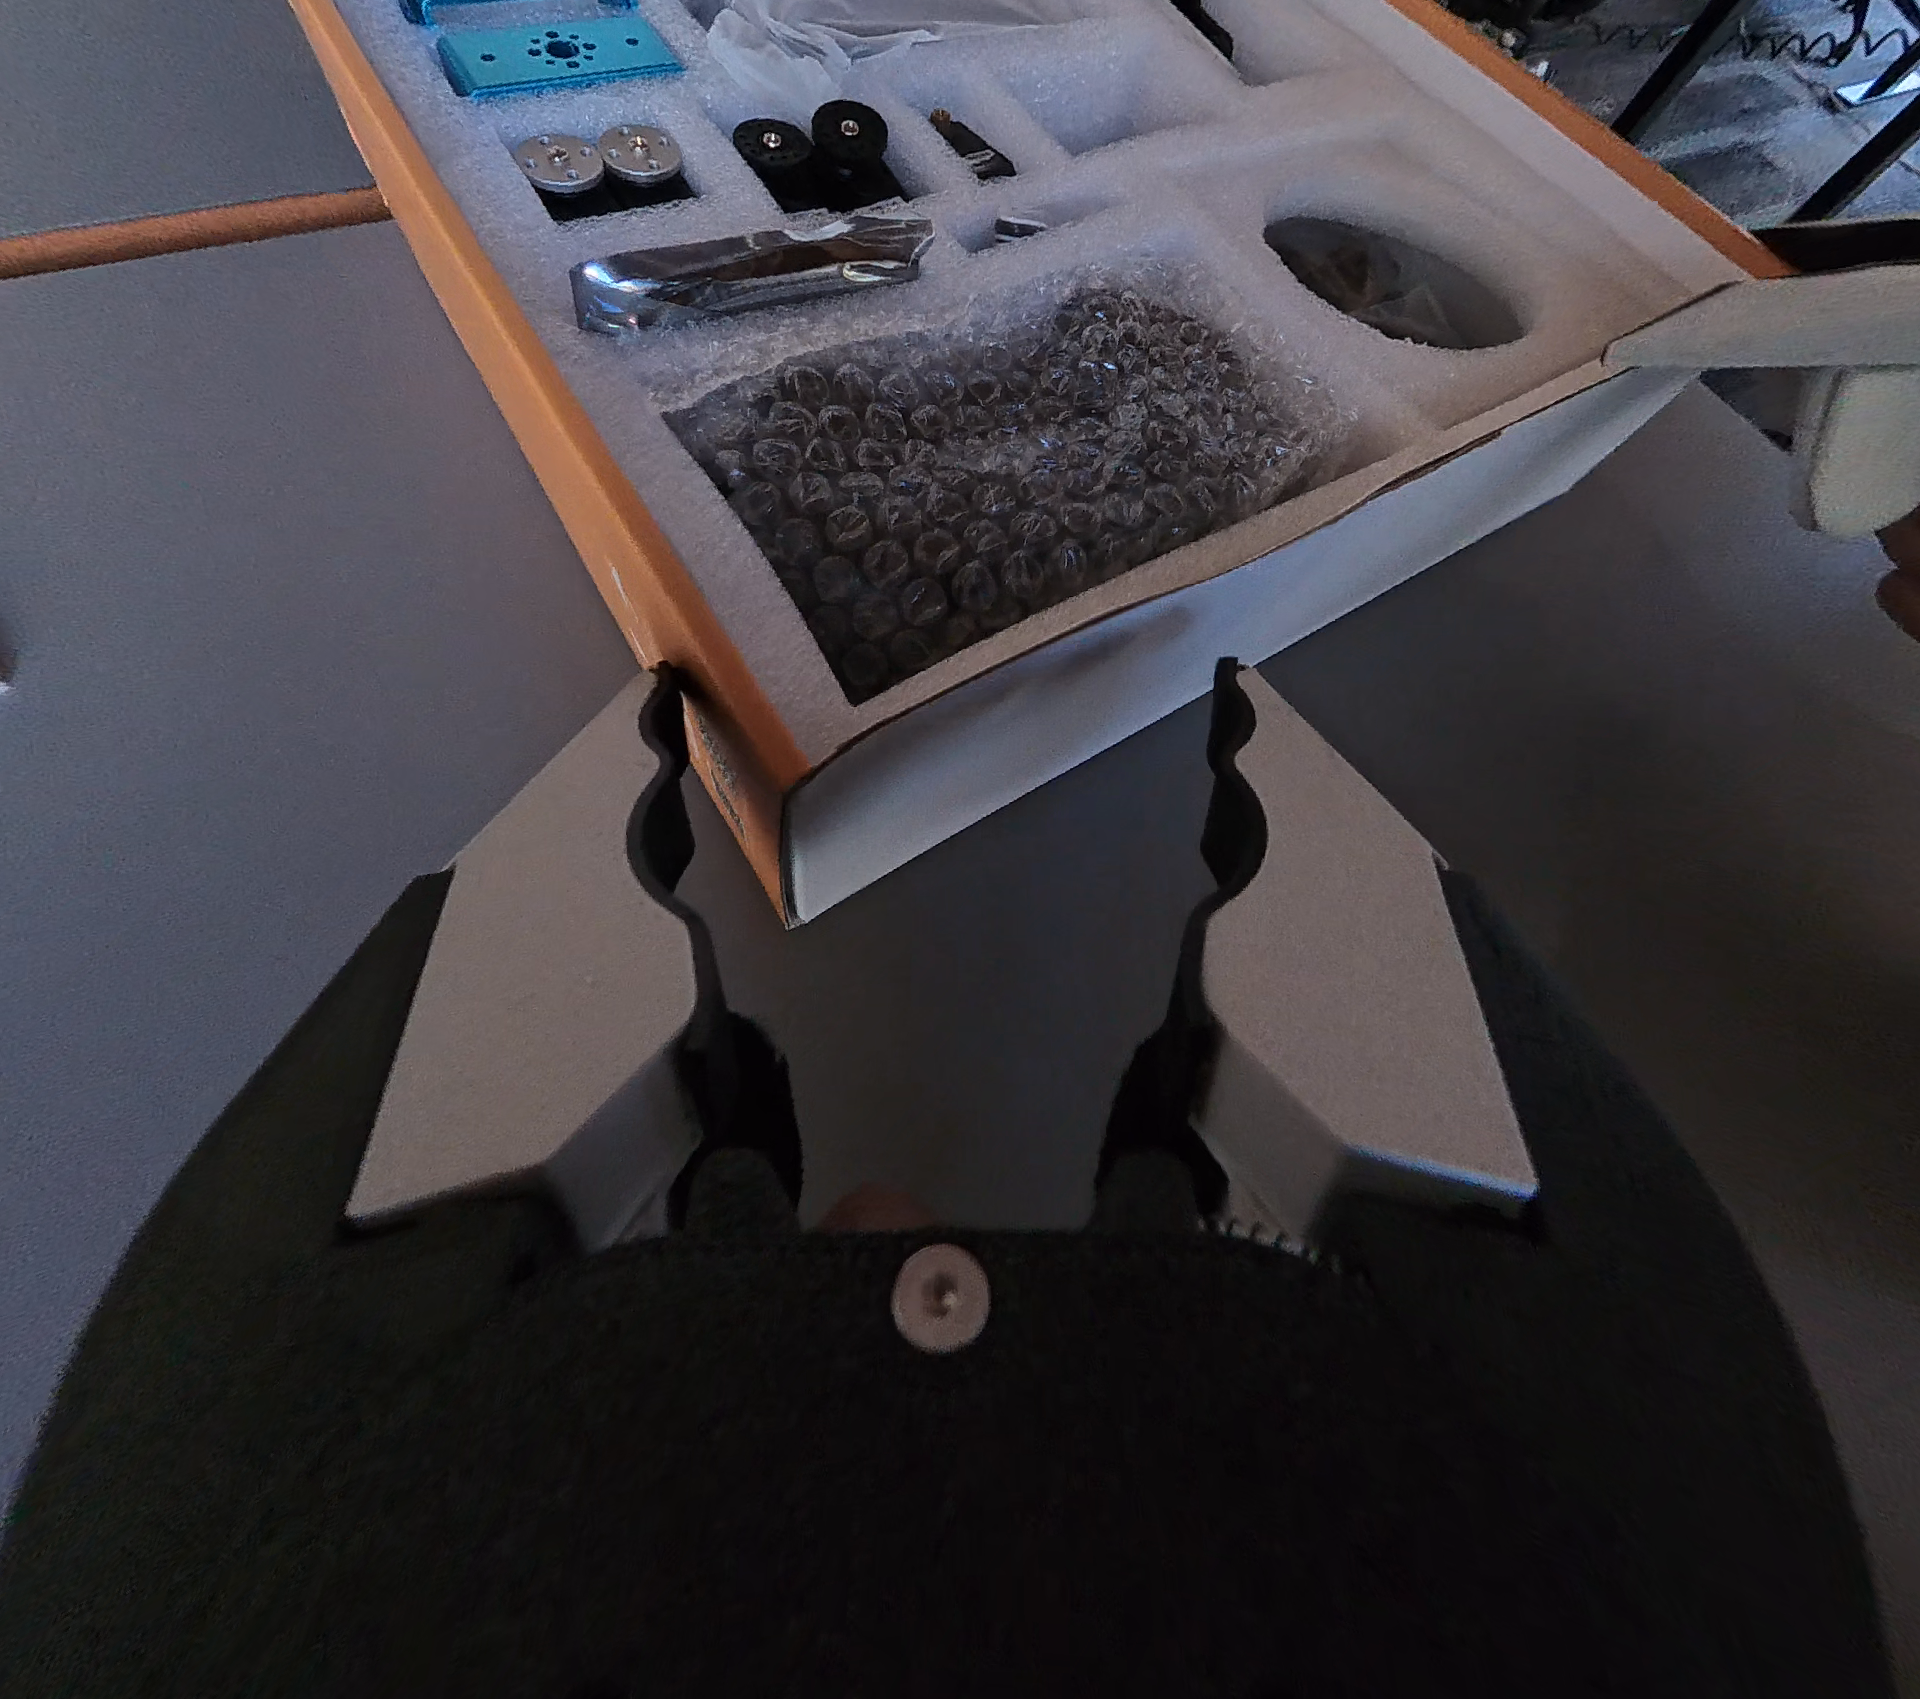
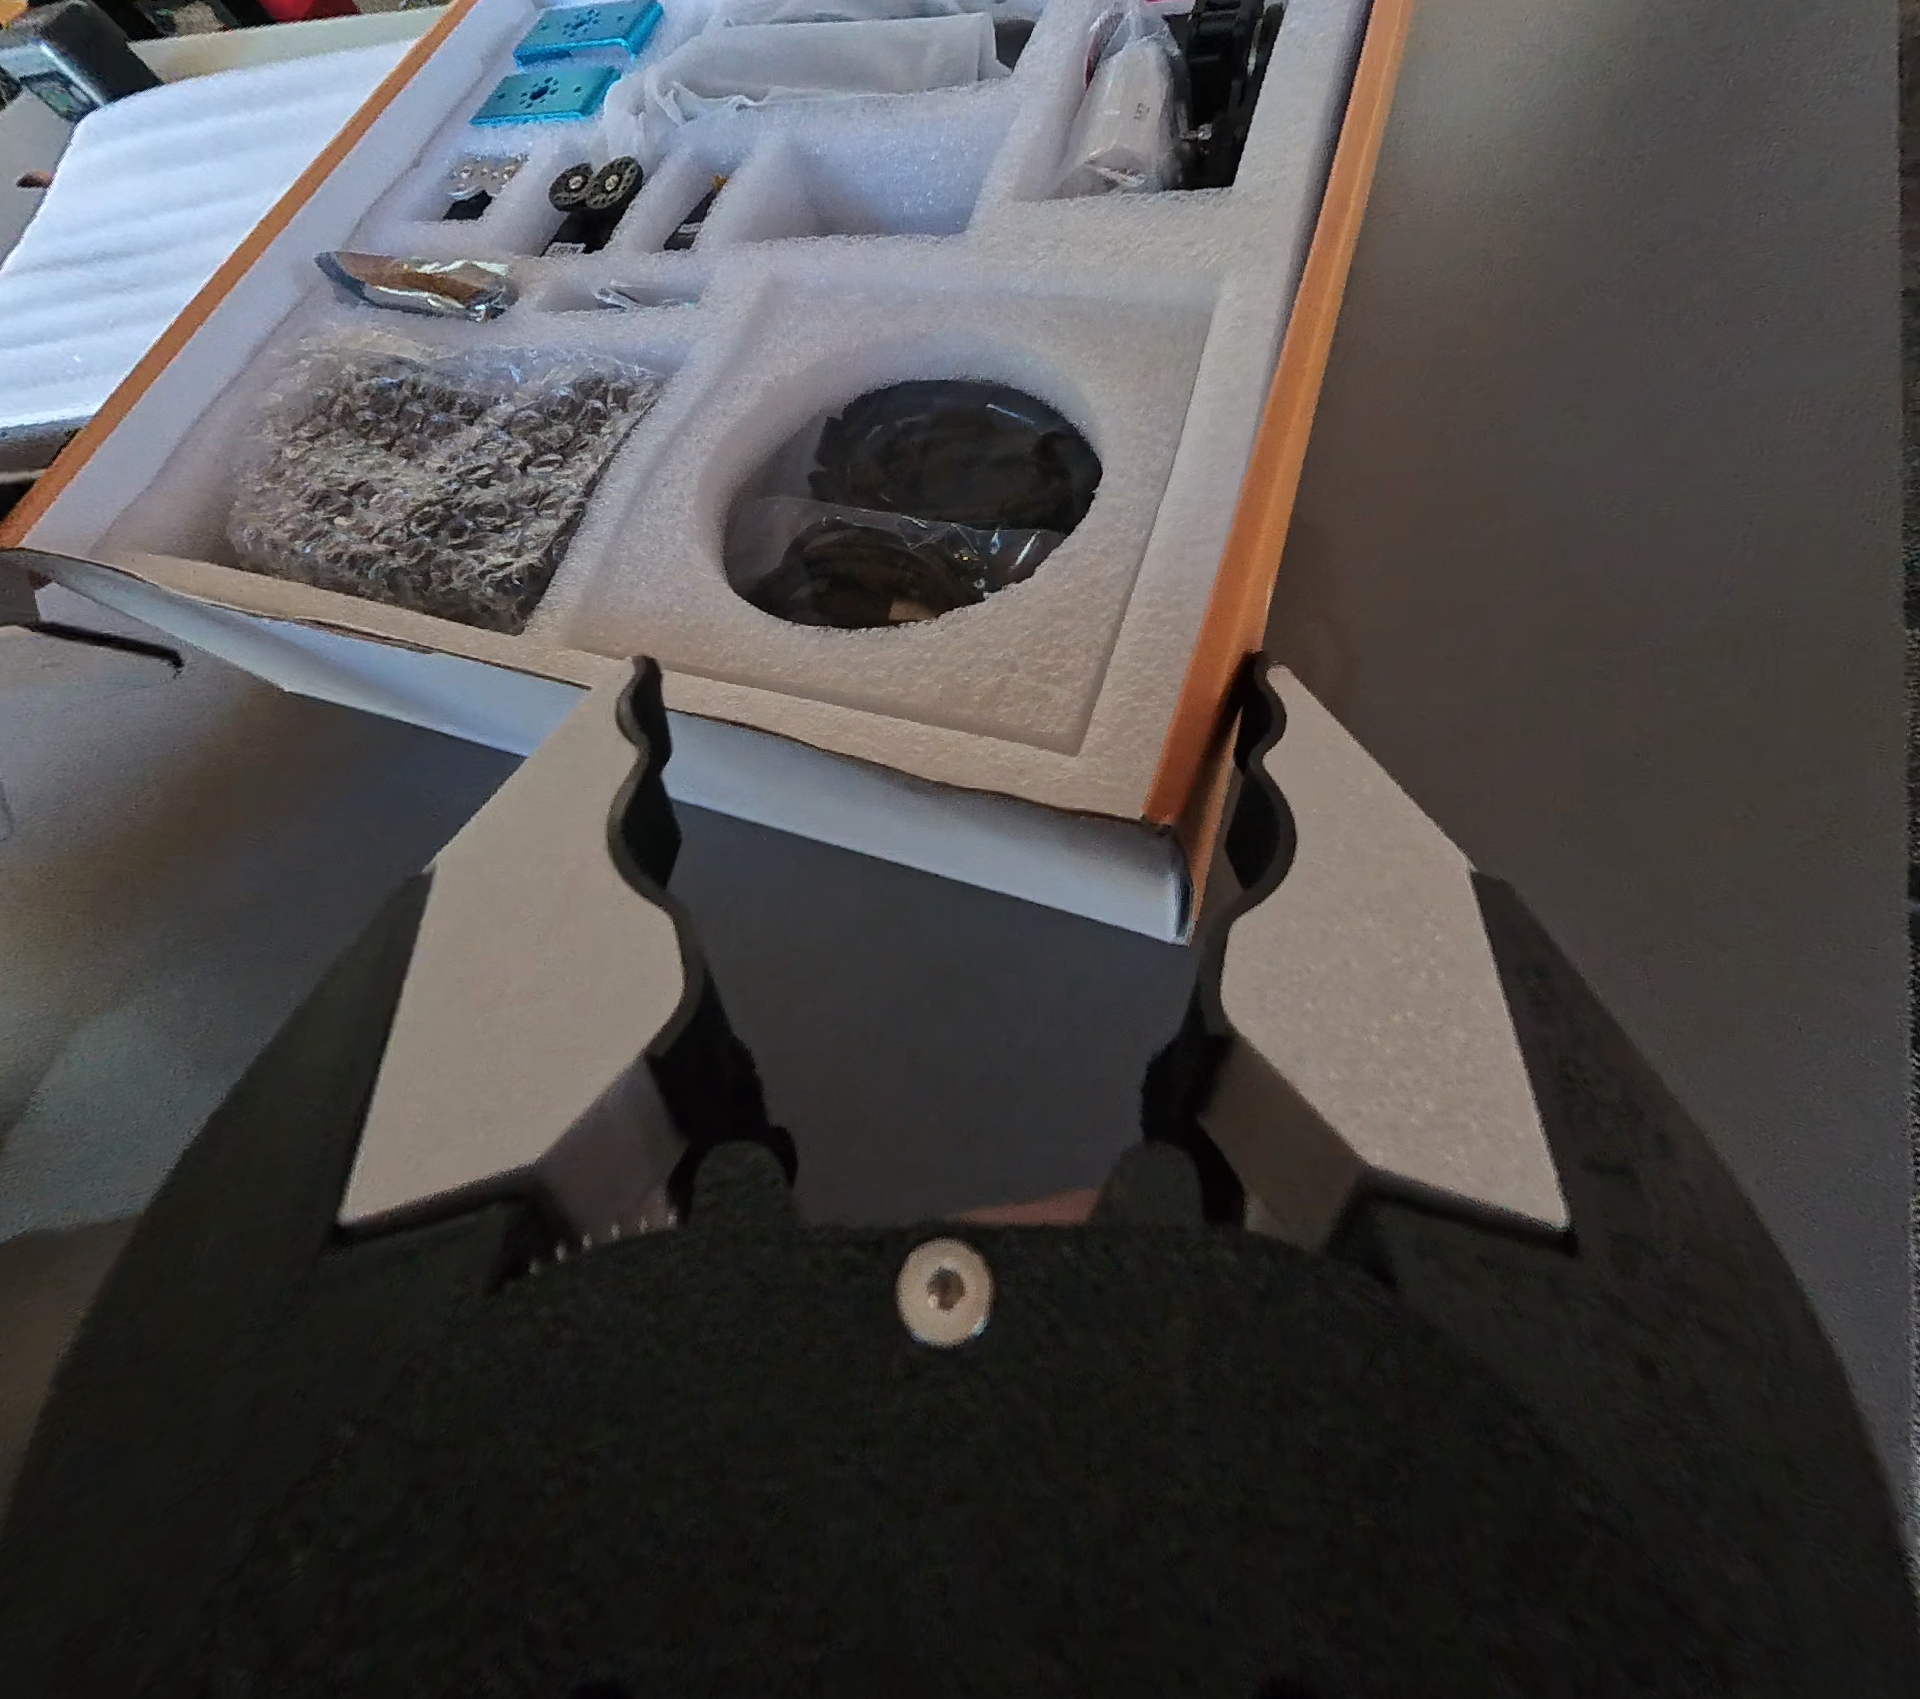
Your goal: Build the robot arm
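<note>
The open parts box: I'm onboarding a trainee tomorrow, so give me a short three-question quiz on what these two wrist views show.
1. True or false: the left gripper has its jaws shut on the box.
2. Which lies in the round foam cutout? A) blue brackets B) bagged black parts C) silver discs
3. Fill in: the large near-left compartment holds a dark item wrapped in ____ wrap.

Key: 1 false, both the left and the right gripper are open, each at a near corner of the box; 2 B; 3 bubble.

Bubble-wrapped bundle (image 2: pixel 436 486) left of round well (image 2: pixel 914 496)
</note>
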Tool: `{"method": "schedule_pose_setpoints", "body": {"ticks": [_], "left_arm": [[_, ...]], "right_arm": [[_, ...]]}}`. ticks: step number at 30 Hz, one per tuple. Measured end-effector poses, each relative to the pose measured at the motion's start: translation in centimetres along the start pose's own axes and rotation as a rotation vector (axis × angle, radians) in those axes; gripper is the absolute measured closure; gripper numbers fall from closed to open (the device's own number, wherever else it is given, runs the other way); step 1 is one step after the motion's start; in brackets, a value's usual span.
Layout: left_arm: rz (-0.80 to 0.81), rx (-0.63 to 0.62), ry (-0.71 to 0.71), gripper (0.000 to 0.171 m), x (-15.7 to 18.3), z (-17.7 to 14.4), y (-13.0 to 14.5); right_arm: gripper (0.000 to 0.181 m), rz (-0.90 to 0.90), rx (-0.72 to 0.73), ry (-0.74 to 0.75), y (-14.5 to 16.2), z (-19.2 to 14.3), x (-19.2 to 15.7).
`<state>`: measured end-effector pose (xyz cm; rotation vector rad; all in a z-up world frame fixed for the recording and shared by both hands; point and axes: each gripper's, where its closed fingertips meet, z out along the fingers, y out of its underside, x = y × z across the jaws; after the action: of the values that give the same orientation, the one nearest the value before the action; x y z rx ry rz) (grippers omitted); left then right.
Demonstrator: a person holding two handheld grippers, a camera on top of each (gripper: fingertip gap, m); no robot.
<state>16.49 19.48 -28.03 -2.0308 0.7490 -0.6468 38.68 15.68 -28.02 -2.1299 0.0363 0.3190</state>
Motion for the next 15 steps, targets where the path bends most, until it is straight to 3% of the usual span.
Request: {"method": "schedule_pose_setpoints", "body": {"ticks": [15], "left_arm": [[-0.002,0.022,0.018,0.071,0.9,-1.4,0.9]], "right_arm": [[0.066,-0.030,-0.024,-0.015,0.2,0.2,-0.8]]}}
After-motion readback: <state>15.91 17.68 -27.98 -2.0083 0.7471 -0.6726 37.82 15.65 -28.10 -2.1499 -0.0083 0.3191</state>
